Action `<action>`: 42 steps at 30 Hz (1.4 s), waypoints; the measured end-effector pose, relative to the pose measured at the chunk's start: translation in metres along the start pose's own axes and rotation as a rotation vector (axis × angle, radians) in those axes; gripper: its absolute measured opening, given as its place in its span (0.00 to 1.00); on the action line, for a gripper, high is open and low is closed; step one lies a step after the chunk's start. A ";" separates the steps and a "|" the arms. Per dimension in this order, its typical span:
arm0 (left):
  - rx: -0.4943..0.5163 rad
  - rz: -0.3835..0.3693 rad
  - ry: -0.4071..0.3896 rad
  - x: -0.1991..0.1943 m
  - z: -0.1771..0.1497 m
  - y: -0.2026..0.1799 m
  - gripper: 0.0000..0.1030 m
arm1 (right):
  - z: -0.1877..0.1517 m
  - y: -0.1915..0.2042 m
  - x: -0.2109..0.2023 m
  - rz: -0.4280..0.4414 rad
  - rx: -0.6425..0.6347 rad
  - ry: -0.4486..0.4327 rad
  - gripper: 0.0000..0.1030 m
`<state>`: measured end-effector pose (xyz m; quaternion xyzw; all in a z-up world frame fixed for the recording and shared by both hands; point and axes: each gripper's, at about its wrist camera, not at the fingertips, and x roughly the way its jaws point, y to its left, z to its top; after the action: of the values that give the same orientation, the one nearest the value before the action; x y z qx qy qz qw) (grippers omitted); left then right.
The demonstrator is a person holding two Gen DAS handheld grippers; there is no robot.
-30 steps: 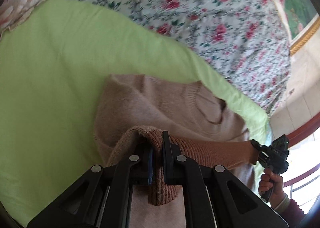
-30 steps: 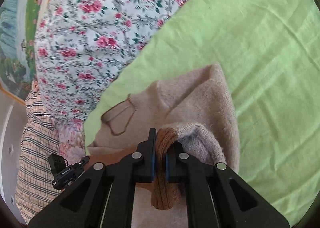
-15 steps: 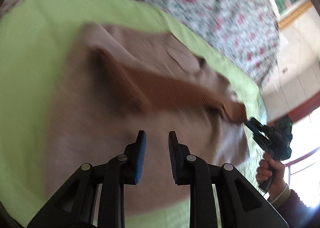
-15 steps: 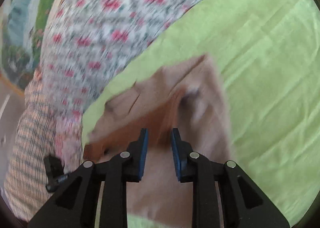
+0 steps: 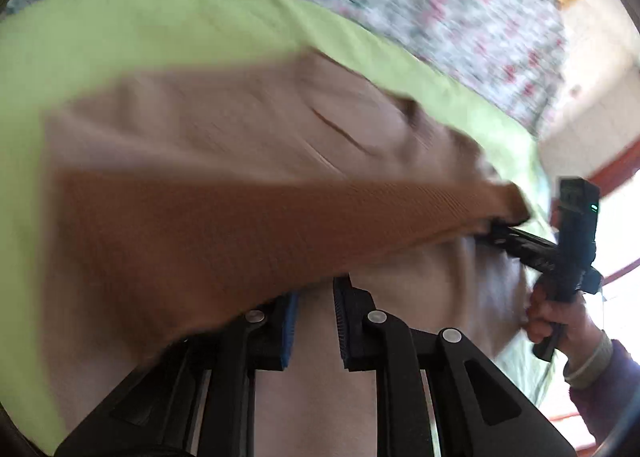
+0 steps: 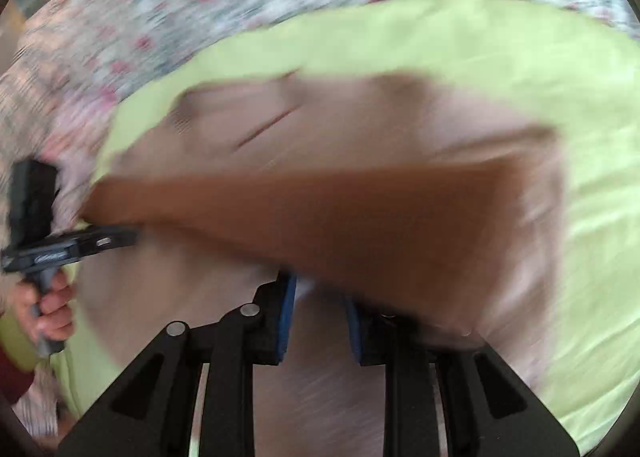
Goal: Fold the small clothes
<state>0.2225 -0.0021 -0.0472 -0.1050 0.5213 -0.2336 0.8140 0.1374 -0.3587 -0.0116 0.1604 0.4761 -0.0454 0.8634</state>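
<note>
Your left gripper (image 5: 316, 309) and right gripper (image 6: 320, 311) both have jaws apart, probably empty. The sweater (image 5: 248, 129) hem band (image 5: 240, 225) runs crosswise just ahead.

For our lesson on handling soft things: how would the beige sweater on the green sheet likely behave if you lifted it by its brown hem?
The sweater would probably flop: it already lies in soft folds. Its ribbed hem looks stretchy, so it may sag between two grip points. The knit looks grippy rather than slippery, and likely drags on the sheet instead of sliding.
</note>
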 end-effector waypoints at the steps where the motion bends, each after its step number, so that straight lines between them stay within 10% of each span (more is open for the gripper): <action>1: -0.019 0.031 -0.024 -0.004 0.010 0.009 0.20 | 0.006 -0.010 -0.004 -0.013 0.040 -0.030 0.24; 10: -0.207 0.145 -0.185 -0.052 0.030 0.061 0.28 | 0.010 -0.048 -0.050 -0.026 0.285 -0.172 0.26; 28: -0.345 0.015 -0.129 -0.112 -0.155 0.024 0.42 | -0.117 0.036 -0.085 0.117 0.227 -0.041 0.41; 42: -0.516 -0.018 -0.116 -0.104 -0.197 0.037 0.60 | -0.149 0.054 -0.093 0.133 0.206 0.010 0.43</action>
<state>0.0193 0.0952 -0.0650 -0.3268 0.5151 -0.0936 0.7868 -0.0210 -0.2670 0.0046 0.2795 0.4616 -0.0359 0.8411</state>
